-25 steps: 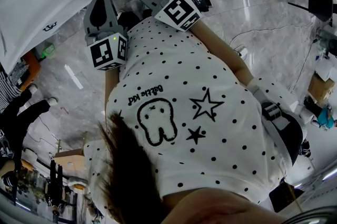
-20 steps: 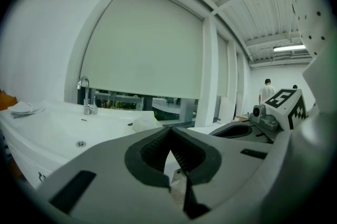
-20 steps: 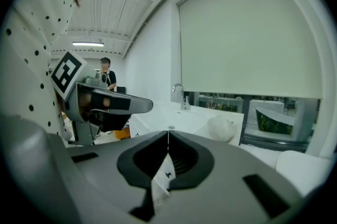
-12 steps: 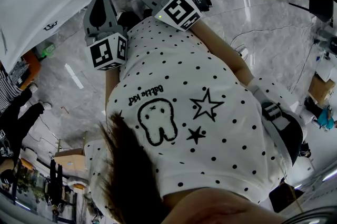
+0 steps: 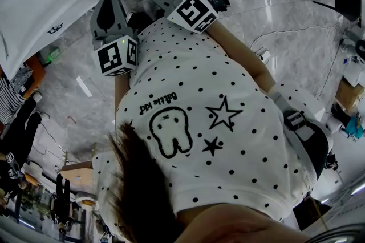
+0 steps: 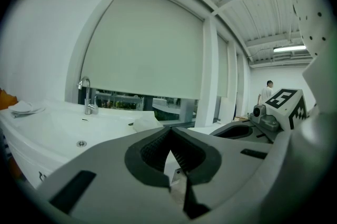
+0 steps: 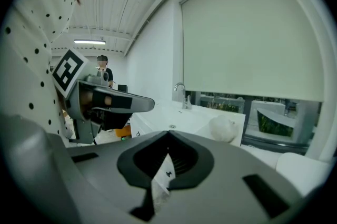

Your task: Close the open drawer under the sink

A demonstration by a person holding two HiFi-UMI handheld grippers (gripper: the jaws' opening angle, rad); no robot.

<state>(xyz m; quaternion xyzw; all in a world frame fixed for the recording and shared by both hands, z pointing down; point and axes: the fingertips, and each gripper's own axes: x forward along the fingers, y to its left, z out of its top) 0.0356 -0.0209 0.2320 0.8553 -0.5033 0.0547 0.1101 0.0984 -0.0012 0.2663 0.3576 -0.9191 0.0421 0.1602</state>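
Two up: left grey hand-held gripper (image 6: 170, 129) pressed together, empty; right grey hand-held gripper (image 7: 168, 134) together too, touching nothing. One white sink basin (image 6: 58, 131), one chrome tap (image 6: 87, 97).

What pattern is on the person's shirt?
The shirt is white with black dots and star drawings; clearest in head view.
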